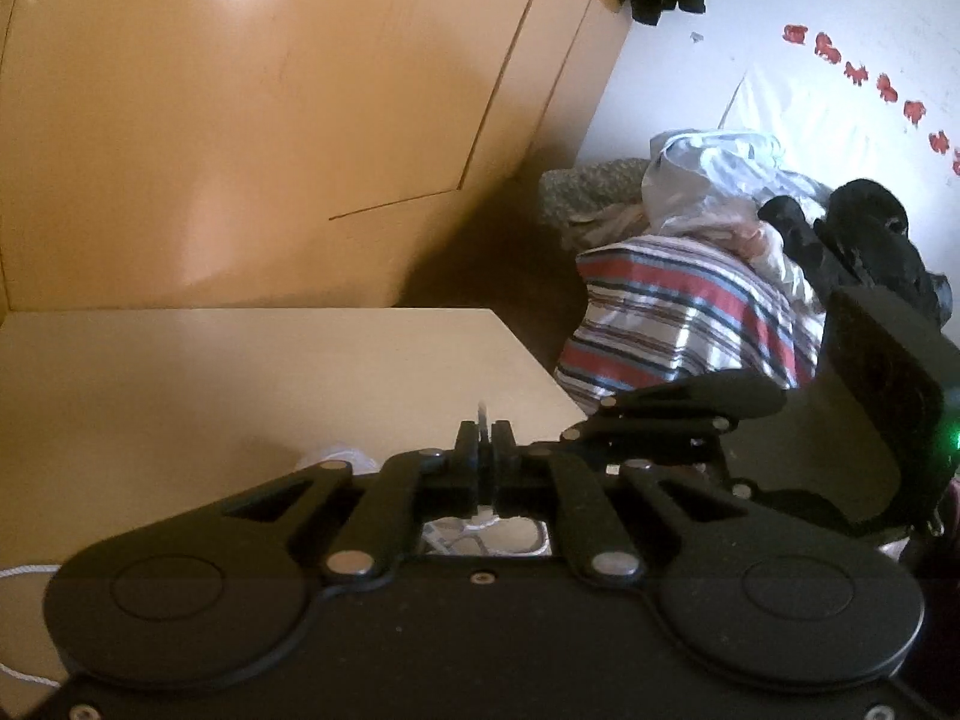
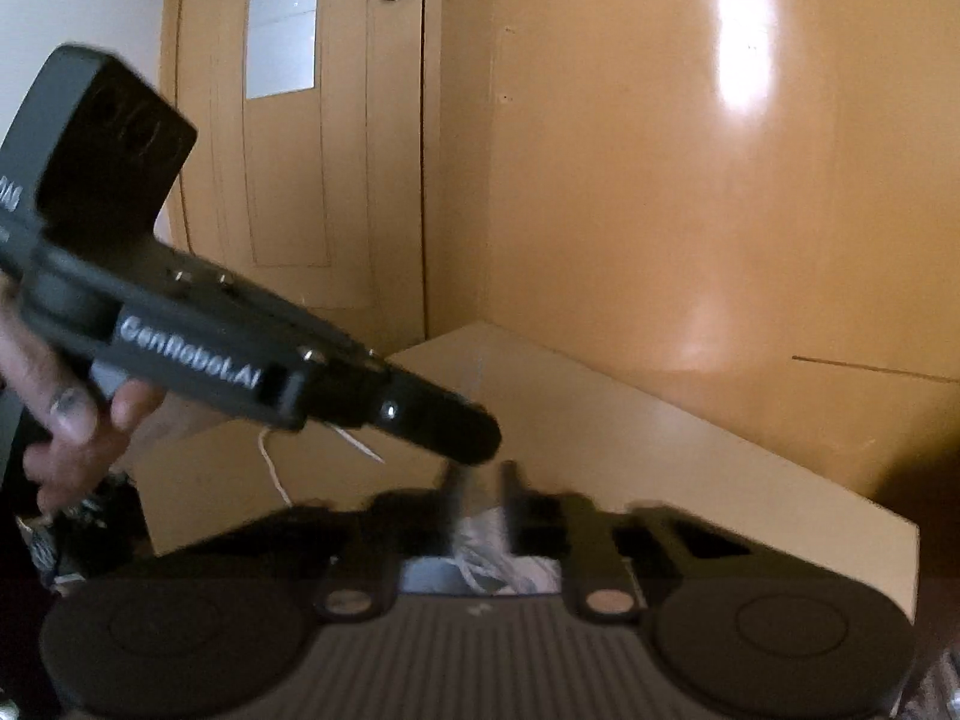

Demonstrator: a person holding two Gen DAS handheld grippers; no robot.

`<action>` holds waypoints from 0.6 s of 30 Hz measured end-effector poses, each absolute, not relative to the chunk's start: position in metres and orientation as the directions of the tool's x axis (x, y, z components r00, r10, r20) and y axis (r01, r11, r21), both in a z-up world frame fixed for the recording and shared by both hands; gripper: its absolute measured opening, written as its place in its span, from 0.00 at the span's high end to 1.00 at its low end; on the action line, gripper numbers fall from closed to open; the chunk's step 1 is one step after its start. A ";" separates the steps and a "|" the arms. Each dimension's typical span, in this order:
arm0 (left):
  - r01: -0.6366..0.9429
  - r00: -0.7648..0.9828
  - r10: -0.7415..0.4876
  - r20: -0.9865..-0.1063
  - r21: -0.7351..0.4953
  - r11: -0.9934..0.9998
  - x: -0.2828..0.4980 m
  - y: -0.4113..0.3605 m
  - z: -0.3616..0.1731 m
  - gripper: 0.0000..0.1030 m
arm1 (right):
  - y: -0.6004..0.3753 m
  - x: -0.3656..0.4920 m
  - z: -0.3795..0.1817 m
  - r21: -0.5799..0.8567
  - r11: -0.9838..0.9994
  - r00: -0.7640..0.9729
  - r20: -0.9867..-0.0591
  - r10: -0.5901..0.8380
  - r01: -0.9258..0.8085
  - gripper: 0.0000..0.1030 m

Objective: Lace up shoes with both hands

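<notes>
A: Pinching the white shoelace (image 1: 482, 414), left gripper (image 1: 485, 438) has its tongs closed on the lace tip, level above the tan table (image 1: 240, 372).
B: Right gripper (image 2: 483, 483)?
A: Tongs narrow, blurred, can't tell if holding. Bare hand (image 2: 66, 420) grips the left handle.
B: Counts?
A: Two grippers, one lace, one white shoe (image 1: 486, 534) beneath the tongs by the table's near edge.
</notes>
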State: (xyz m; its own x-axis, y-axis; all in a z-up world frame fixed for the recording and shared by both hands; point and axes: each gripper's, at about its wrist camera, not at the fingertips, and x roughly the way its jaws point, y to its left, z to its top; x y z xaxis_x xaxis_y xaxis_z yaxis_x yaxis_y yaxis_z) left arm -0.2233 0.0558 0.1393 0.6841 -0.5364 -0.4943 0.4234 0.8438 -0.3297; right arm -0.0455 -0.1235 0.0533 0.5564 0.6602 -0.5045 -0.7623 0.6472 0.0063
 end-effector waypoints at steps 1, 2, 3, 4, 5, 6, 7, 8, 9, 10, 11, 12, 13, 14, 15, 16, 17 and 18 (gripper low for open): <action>0.426 0.684 -0.534 -0.496 -0.322 0.845 -0.224 0.056 0.140 0.98 | -0.123 -0.044 0.051 0.013 0.649 0.554 -0.507 0.660 -0.761 0.96; 0.429 0.684 -0.533 -0.499 -0.316 0.846 -0.225 0.056 0.140 0.95 | -0.123 -0.044 0.051 0.017 0.649 0.553 -0.508 0.661 -0.761 0.96; 0.431 0.683 -0.532 -0.501 -0.311 0.847 -0.227 0.057 0.140 0.92 | -0.123 -0.043 0.050 0.017 0.652 0.554 -0.512 0.657 -0.758 0.96; 0.430 0.689 -0.525 -0.500 -0.302 0.851 -0.228 0.057 0.140 0.91 | -0.123 -0.042 0.049 0.015 0.655 0.555 -0.518 0.651 -0.755 0.96; 0.429 0.690 -0.525 -0.498 -0.302 0.851 -0.229 0.058 0.140 0.91 | -0.123 -0.041 0.049 0.019 0.658 0.554 -0.520 0.649 -0.753 0.96; 0.429 0.692 -0.524 -0.497 -0.301 0.852 -0.230 0.058 0.140 0.91 | -0.124 -0.040 0.048 0.027 0.661 0.552 -0.525 0.648 -0.750 0.96; 0.428 0.693 -0.524 -0.496 -0.302 0.852 -0.230 0.059 0.140 0.91 | -0.124 -0.039 0.048 0.029 0.665 0.553 -0.528 0.644 -0.747 0.96; 0.427 0.693 -0.525 -0.494 -0.307 0.851 -0.230 0.059 0.140 0.91 | -0.124 -0.038 0.047 0.030 0.665 0.553 -0.529 0.643 -0.746 0.96; 0.425 0.692 -0.527 -0.493 -0.311 0.850 -0.229 0.060 0.139 0.91 | -0.124 -0.037 0.047 0.032 0.665 0.550 -0.533 0.643 -0.747 0.96; 0.423 0.692 -0.528 -0.492 -0.315 0.849 -0.229 0.061 0.139 0.91 | -0.123 -0.037 0.047 0.030 0.664 0.549 -0.536 0.642 -0.747 0.96; 0.423 0.693 -0.528 -0.491 -0.317 0.849 -0.229 0.061 0.139 0.91 | -0.122 -0.037 0.046 0.029 0.662 0.546 -0.539 0.641 -0.749 0.96; 0.427 0.691 -0.532 -0.490 -0.317 0.847 -0.230 0.061 0.138 0.92 | -0.123 -0.042 0.048 0.028 0.653 0.538 -0.540 0.647 -0.757 0.96; 0.427 0.696 -0.524 -0.491 -0.305 0.852 -0.230 0.060 0.138 0.92 | -0.124 -0.044 0.048 0.026 0.650 0.538 -0.537 0.650 -0.759 0.96; 0.426 0.700 -0.517 -0.492 -0.292 0.856 -0.231 0.058 0.137 0.99 | -0.126 -0.044 0.049 0.026 0.650 0.538 -0.537 0.650 -0.760 0.96; 0.425 0.704 -0.511 -0.493 -0.283 0.860 -0.231 0.058 0.137 1.00 | -0.127 -0.043 0.049 0.027 0.649 0.536 -0.538 0.650 -0.760 0.96; 0.422 0.704 -0.511 -0.493 -0.289 0.859 -0.231 0.058 0.137 1.00 | -0.128 -0.043 0.049 0.028 0.649 0.534 -0.541 0.649 -0.760 0.95; 0.419 0.704 -0.512 -0.493 -0.293 0.859 -0.231 0.058 0.136 1.00 | -0.129 -0.045 0.048 0.023 0.652 0.539 -0.541 0.645 -0.758 0.95; 0.420 0.704 -0.513 -0.490 -0.295 0.858 -0.231 0.059 0.136 1.00 | -0.130 -0.048 0.047 0.016 0.657 0.546 -0.541 0.640 -0.754 0.94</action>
State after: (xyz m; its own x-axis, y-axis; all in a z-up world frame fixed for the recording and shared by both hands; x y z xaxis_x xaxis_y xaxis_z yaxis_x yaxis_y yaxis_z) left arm -0.2309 0.0587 0.1363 0.7045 -0.5131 -0.4903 0.4196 0.8583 -0.2954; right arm -0.0476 -0.1303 0.0468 0.5458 0.6401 -0.5407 -0.7540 0.6567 0.0163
